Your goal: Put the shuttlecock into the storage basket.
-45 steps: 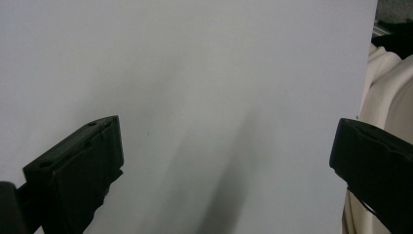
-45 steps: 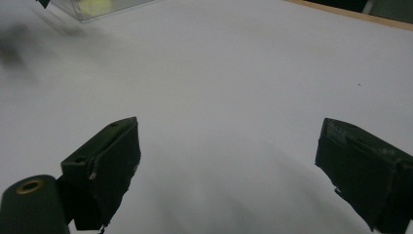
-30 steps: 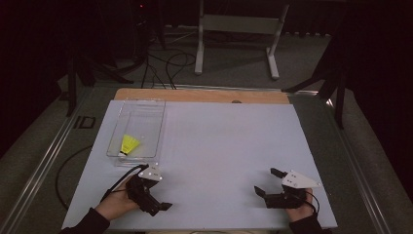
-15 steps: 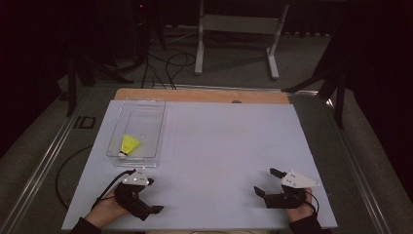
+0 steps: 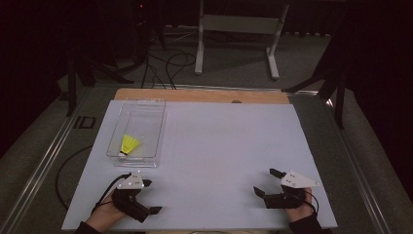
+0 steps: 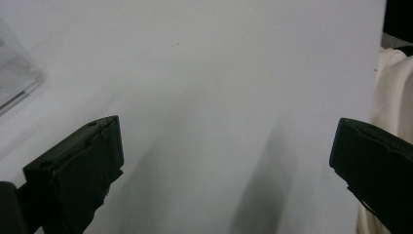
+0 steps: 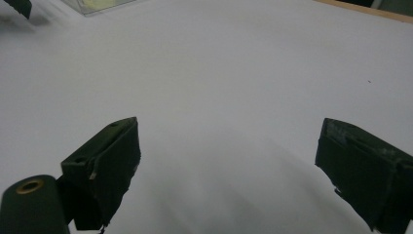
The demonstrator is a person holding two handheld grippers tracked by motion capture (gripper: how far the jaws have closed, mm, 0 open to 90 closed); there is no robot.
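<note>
The left gripper (image 5: pixel 149 196) is sitting near the front left corner of the white rectangular table sheet (image 5: pixel 219 146), held in the person's left hand (image 5: pixel 108 214). Its jaws are standing wide apart and gripping nothing; in the left gripper view (image 6: pixel 226 161) only bare white sheet is lying between them. A grey three-cornered plate is riding on top of it, and a black cable is trailing off over the left edge of the sheet.

The right gripper (image 5: pixel 265 182) is resting near the front right corner, held in the person's right hand (image 5: pixel 299 212). Its jaws are likewise standing wide apart and empty, with plain sheet showing between them in the right gripper view (image 7: pixel 226 165). The two grippers are lying well apart from each other.

The yellow feathered shuttlecock with a white cork tip (image 5: pixel 128 145) is lying on its side inside the clear rectangular plastic tray (image 5: pixel 160 131), towards that tray's near end. The tray is standing on the left part of the sheet, just beyond the left gripper and not touching it. A corner of the tray is showing at the left edge of the left gripper view (image 6: pixel 14 83).

A strip of bare wooden tabletop (image 5: pixel 195 95) is showing along the far edge of the sheet.
</note>
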